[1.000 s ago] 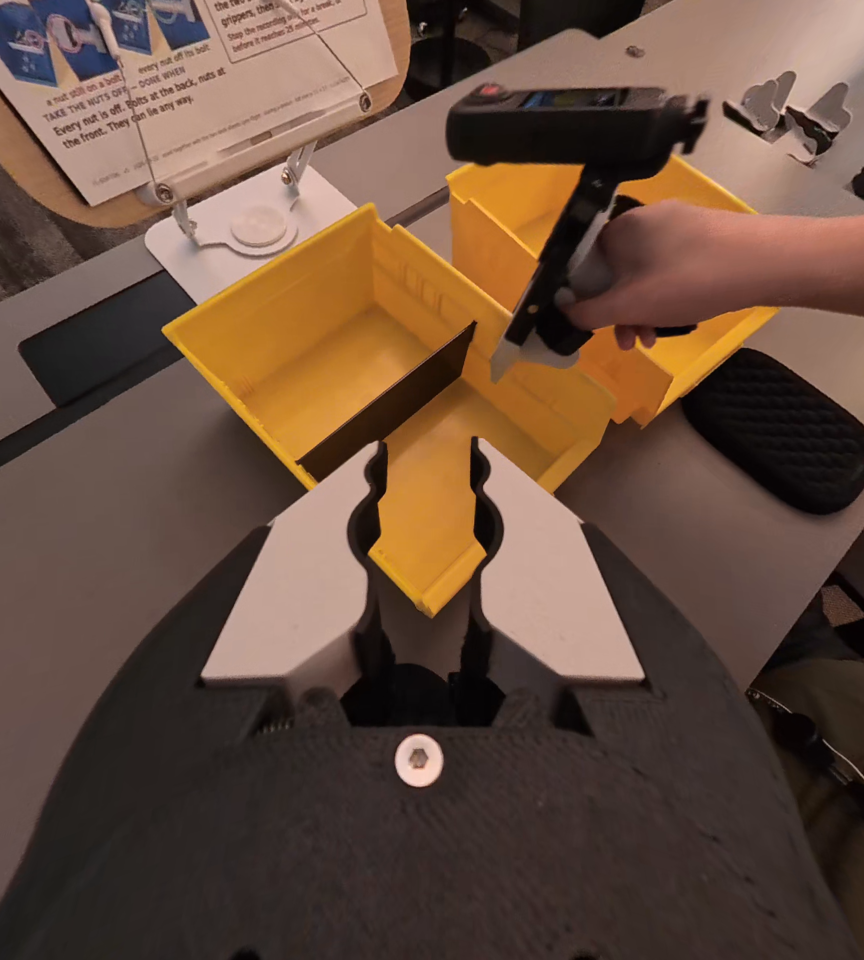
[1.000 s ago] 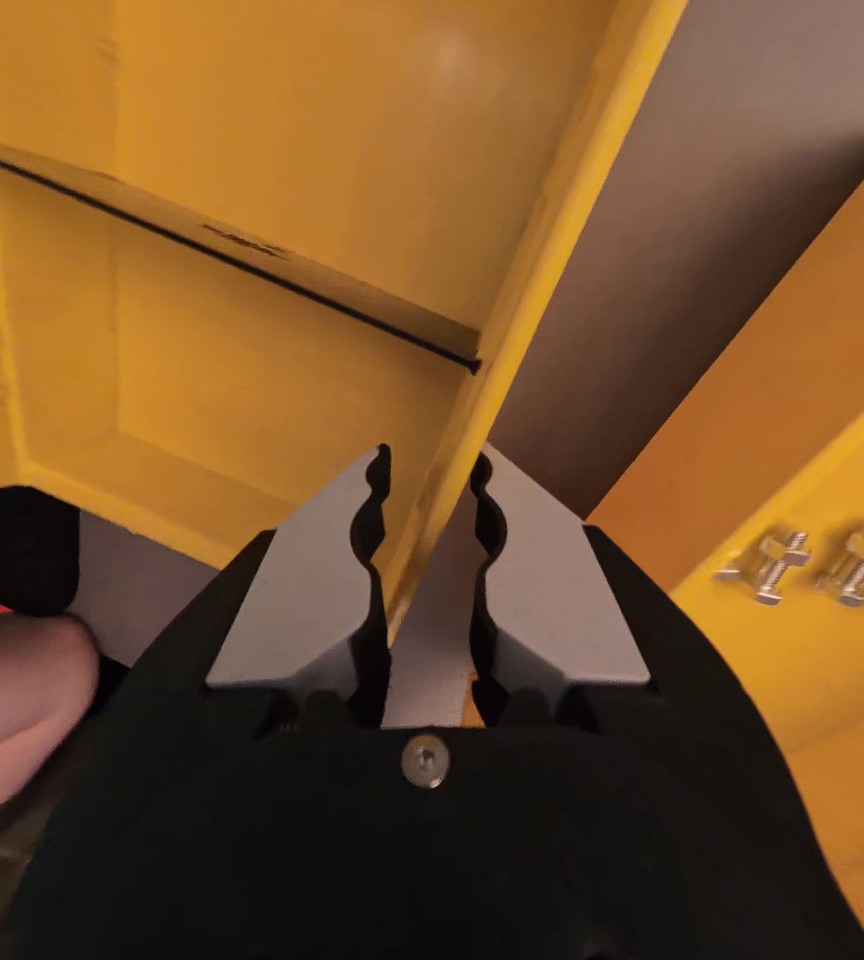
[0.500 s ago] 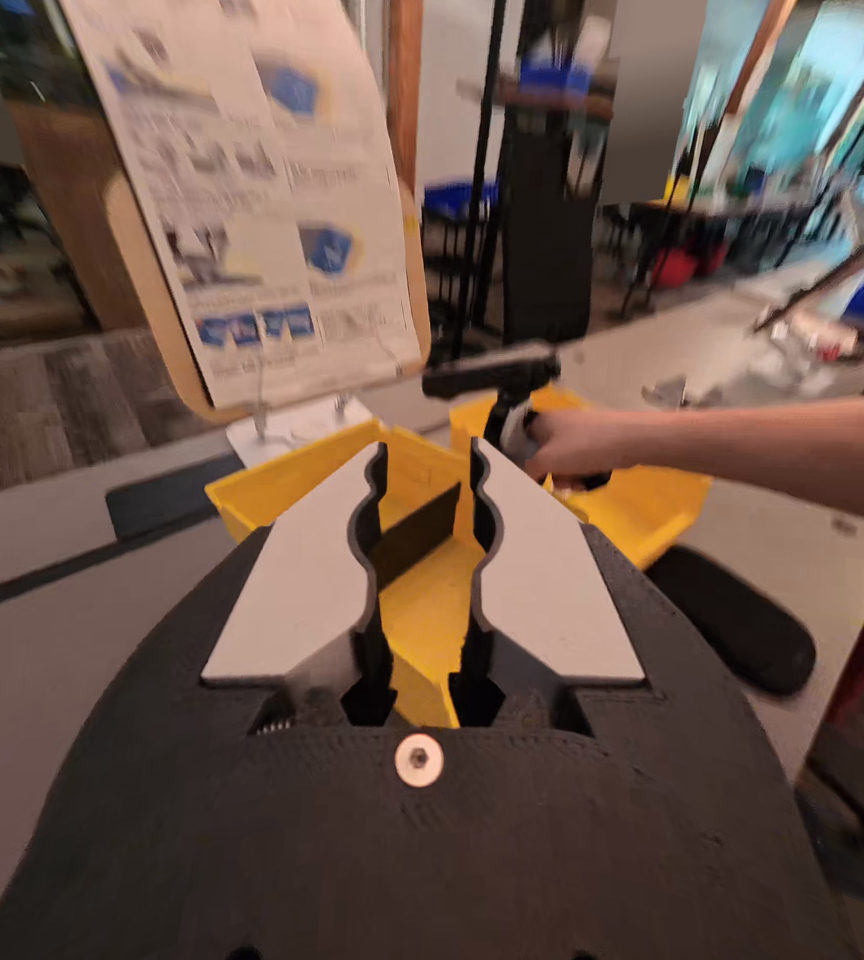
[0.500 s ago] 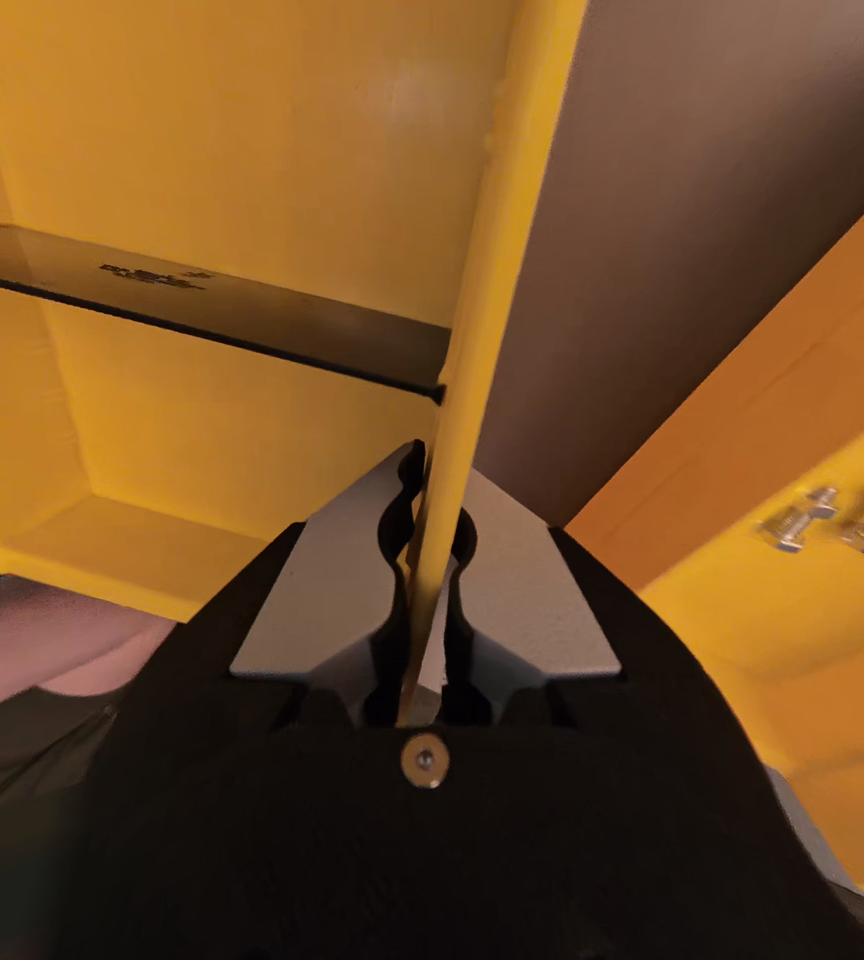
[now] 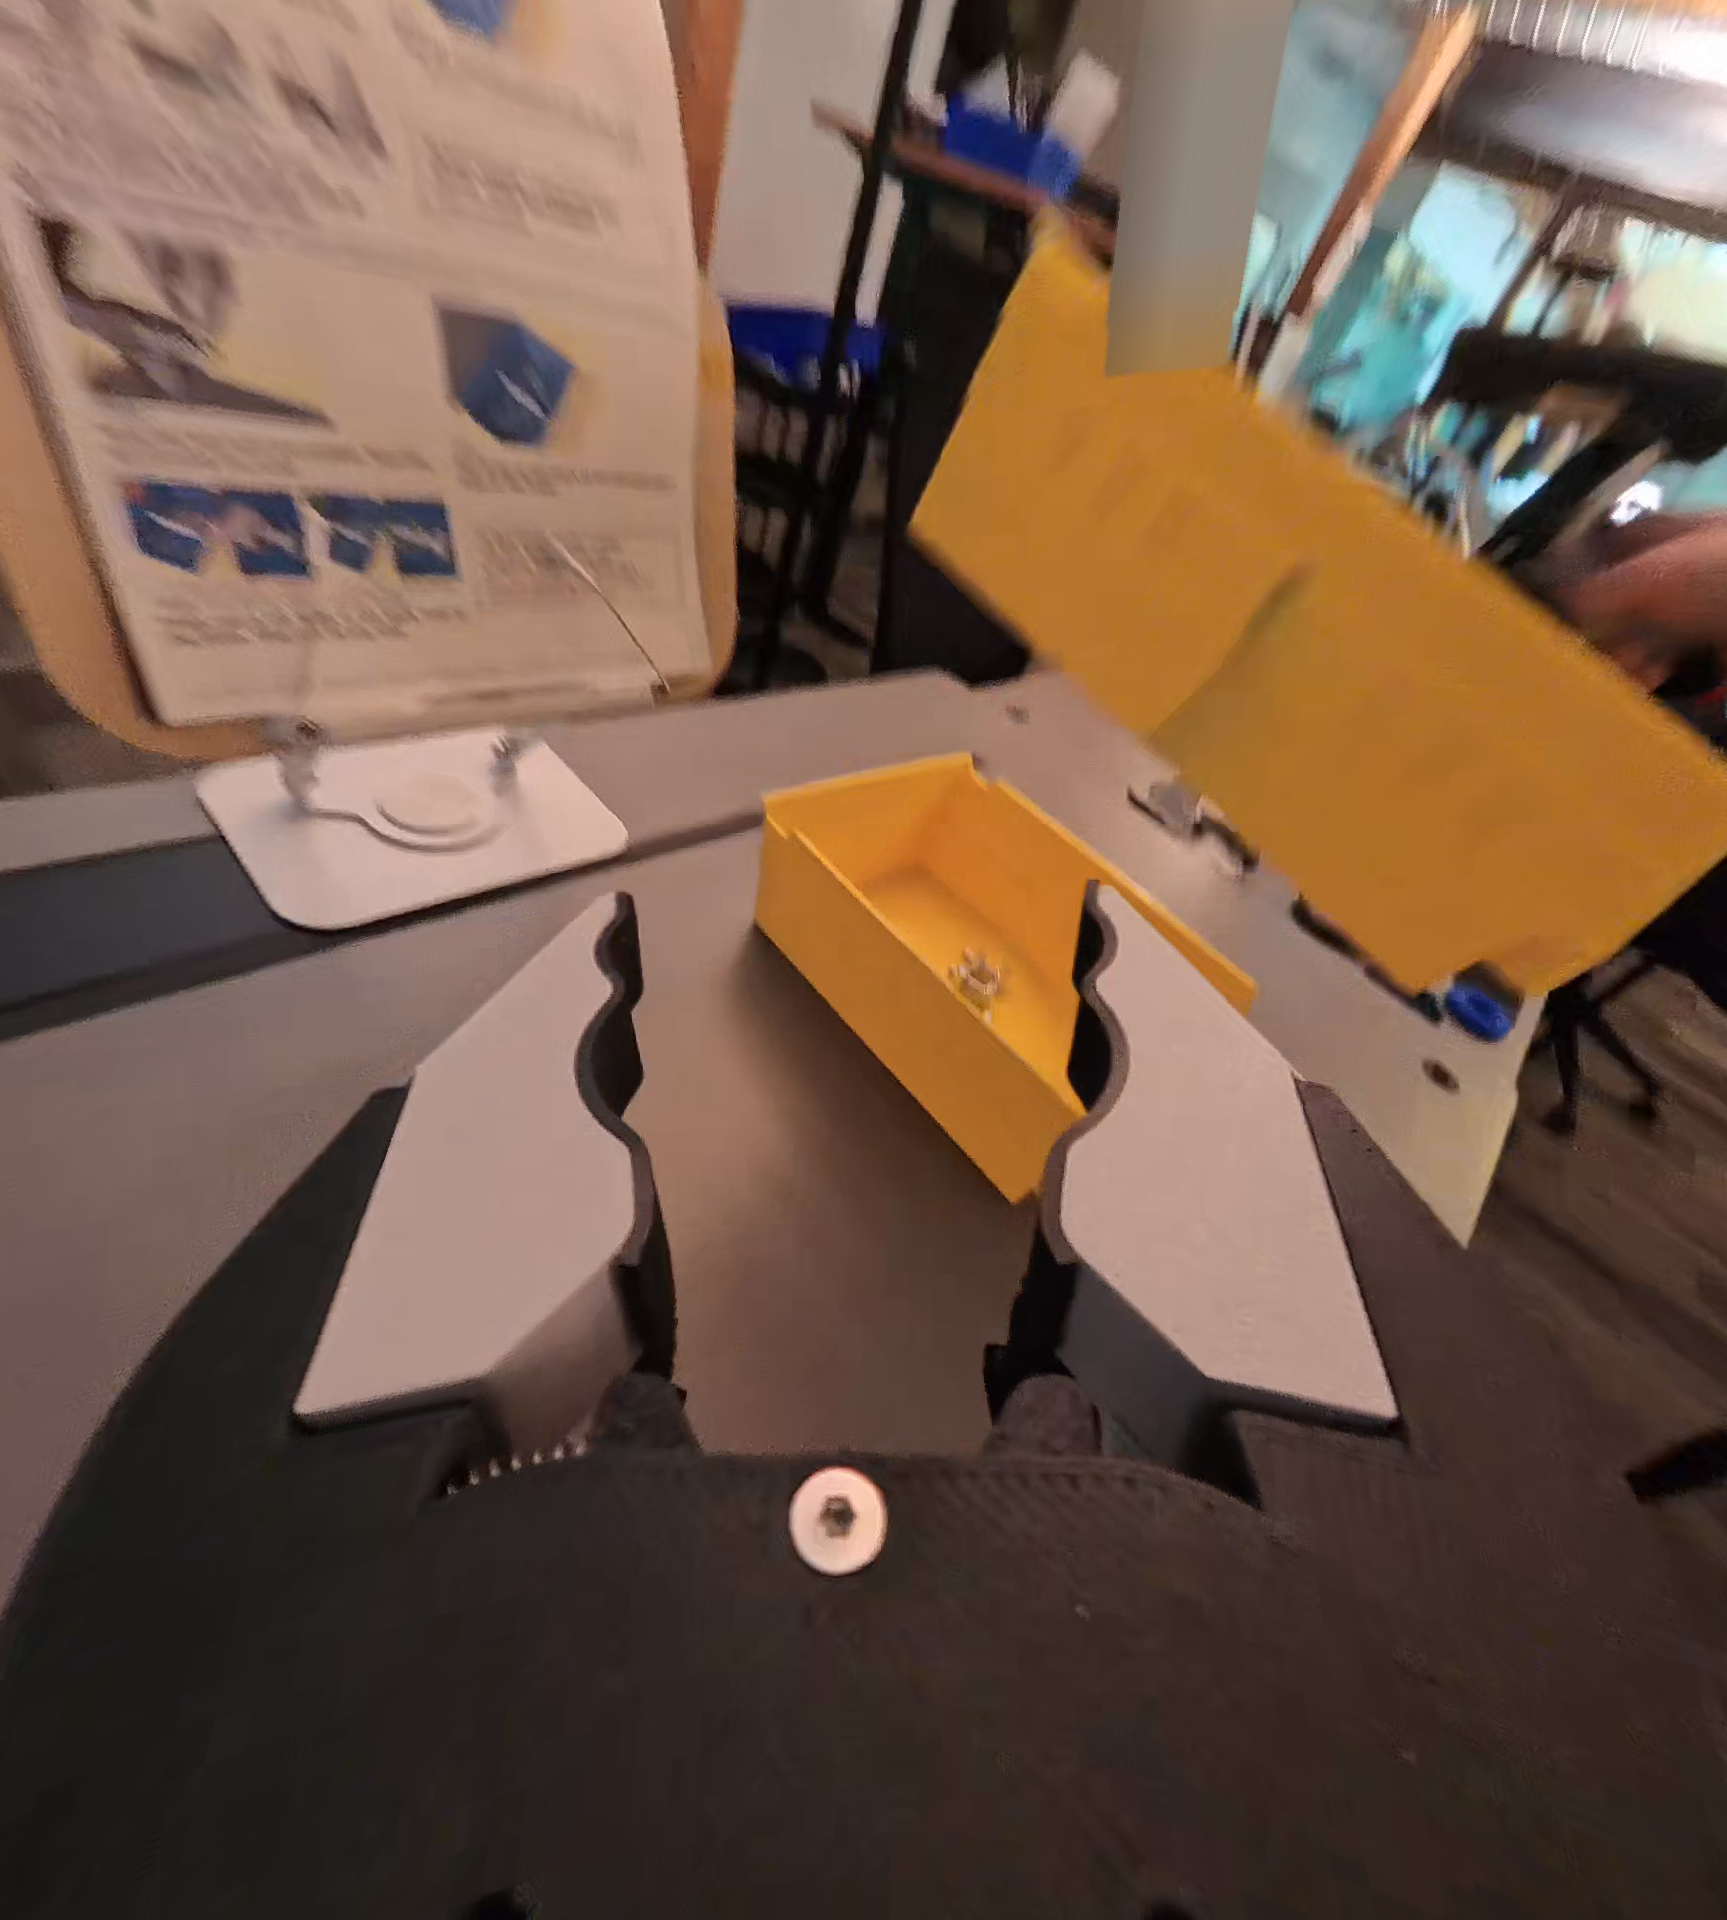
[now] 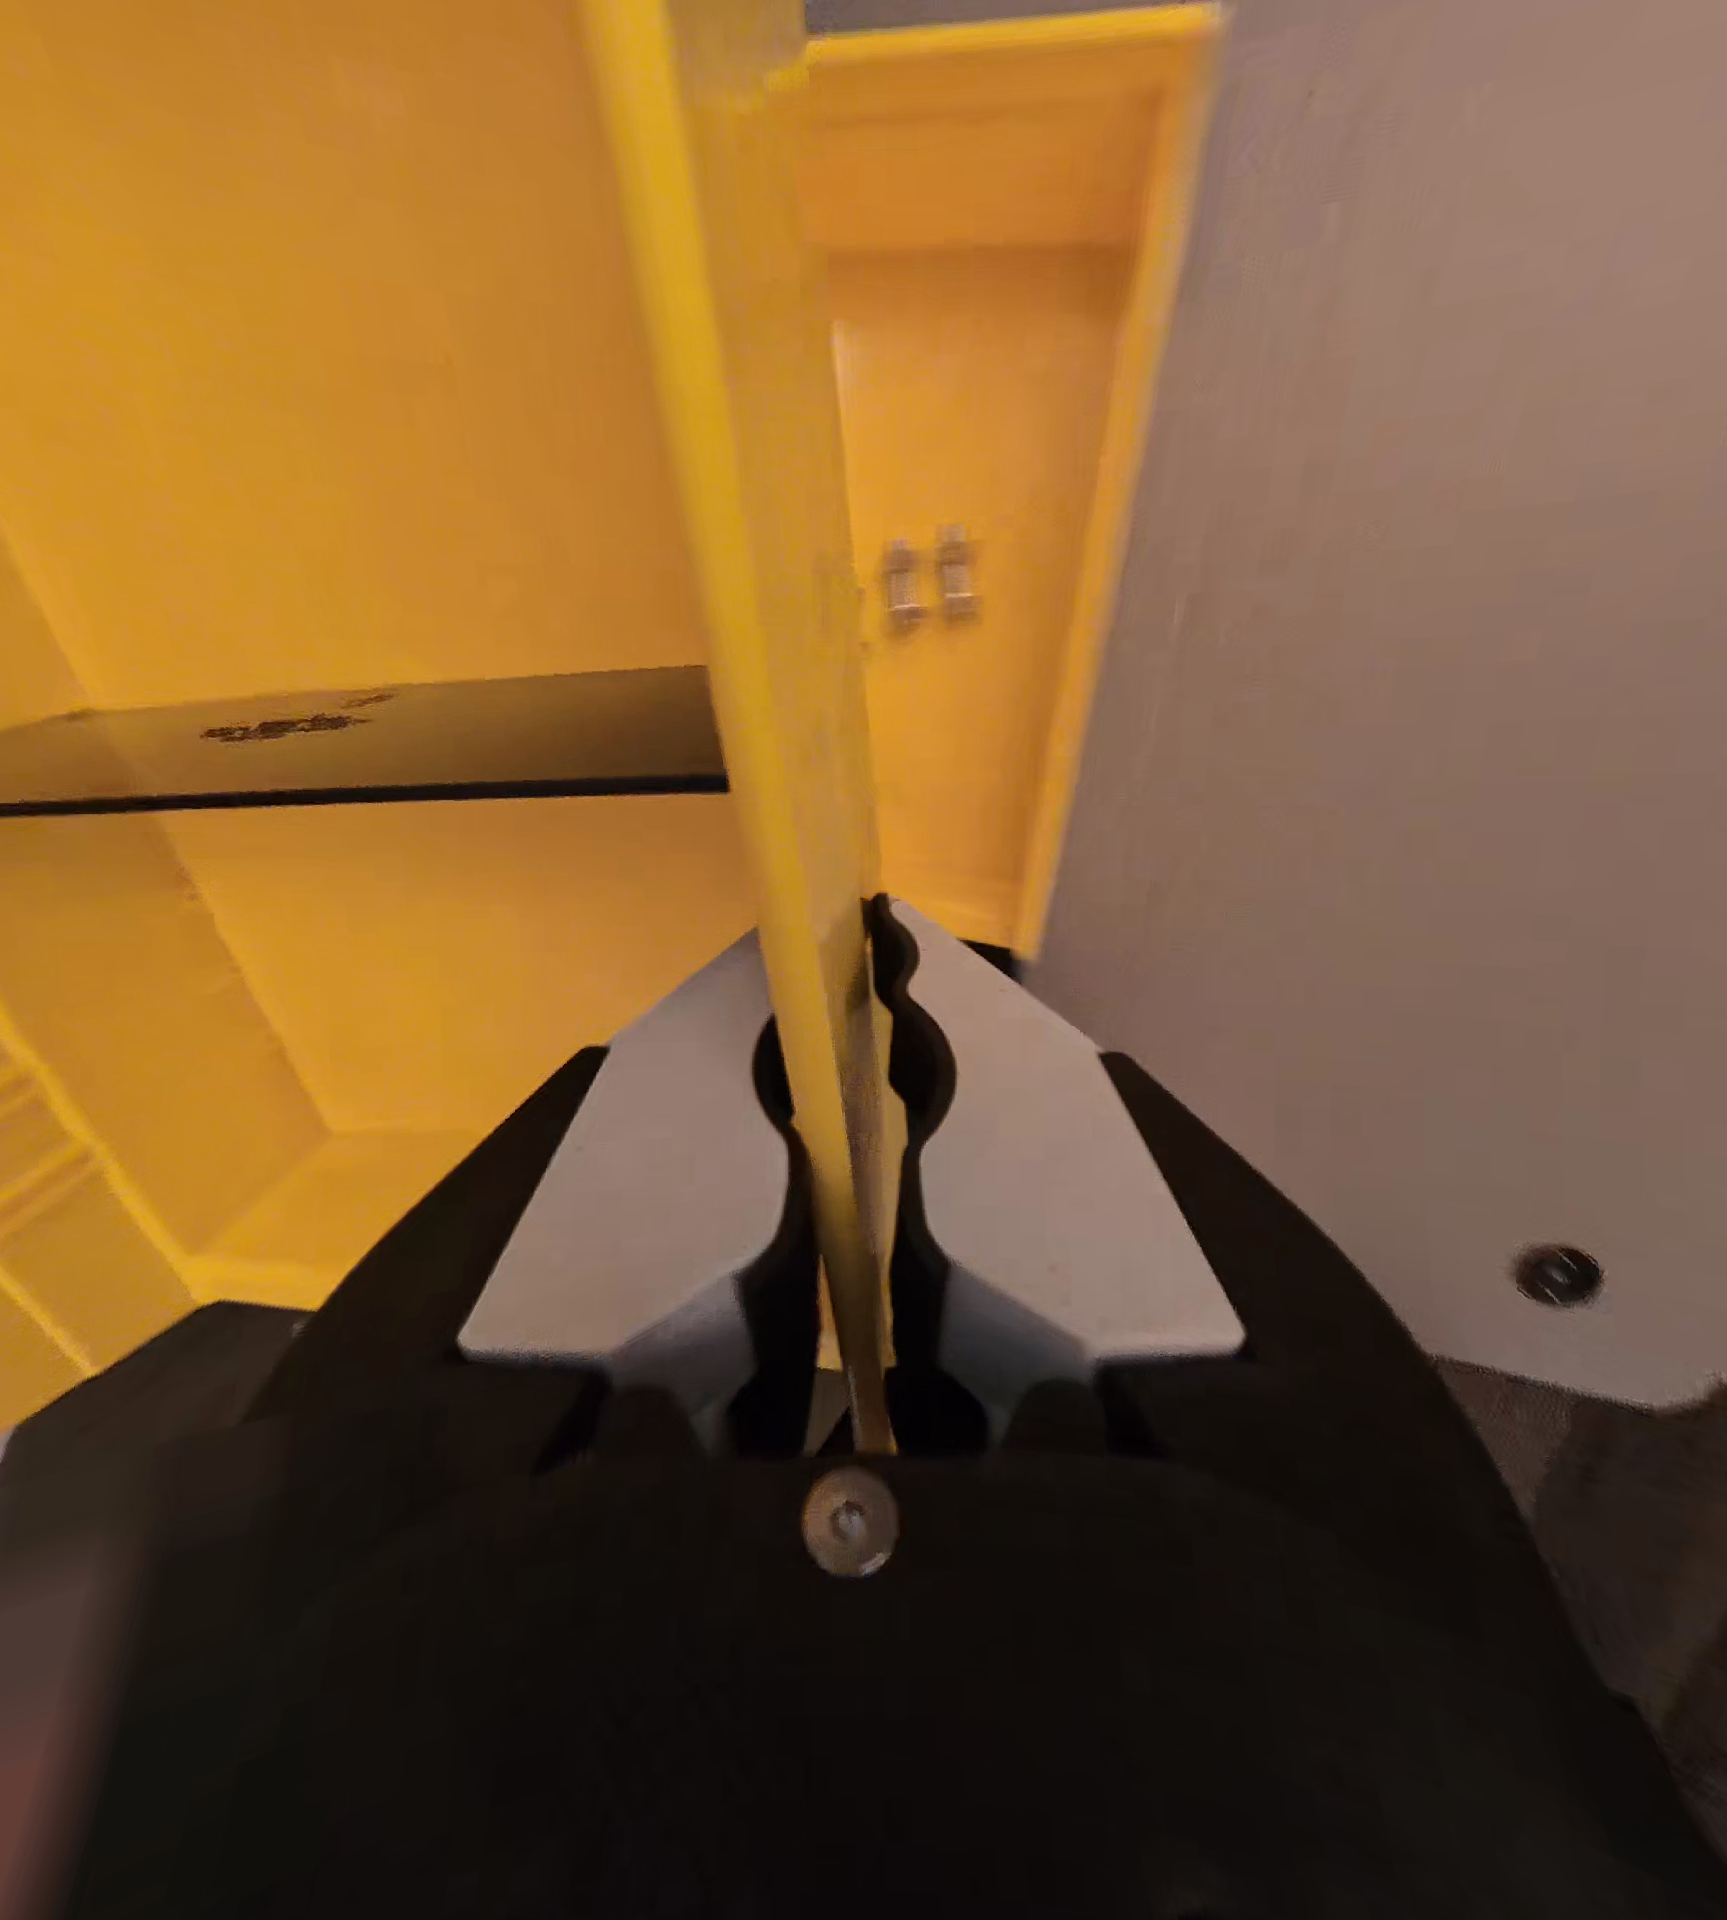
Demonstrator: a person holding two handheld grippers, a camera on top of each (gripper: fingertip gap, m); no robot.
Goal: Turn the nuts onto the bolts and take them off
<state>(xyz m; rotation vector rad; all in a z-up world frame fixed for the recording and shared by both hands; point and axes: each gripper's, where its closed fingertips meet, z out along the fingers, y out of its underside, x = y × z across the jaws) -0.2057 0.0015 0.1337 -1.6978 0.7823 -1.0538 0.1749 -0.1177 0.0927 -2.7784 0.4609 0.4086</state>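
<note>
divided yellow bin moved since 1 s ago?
Yes. The right gripper grips the divided bin by its wall, lifted off the table, above the small bin.

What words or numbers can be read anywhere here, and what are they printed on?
Instruction sheet on the stand: printed text and blue pictures, too blurred to read.
Black divider inside the lifted yellow bin: a small mark, too blurred to read.
Nothing else shows legible writing.

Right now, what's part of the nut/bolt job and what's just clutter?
In play:
bolts
small yellow bin holding them
divided yellow bin, lifted by right gripper
left gripper, open

Clutter:
instruction sheet
its white stand base
</note>
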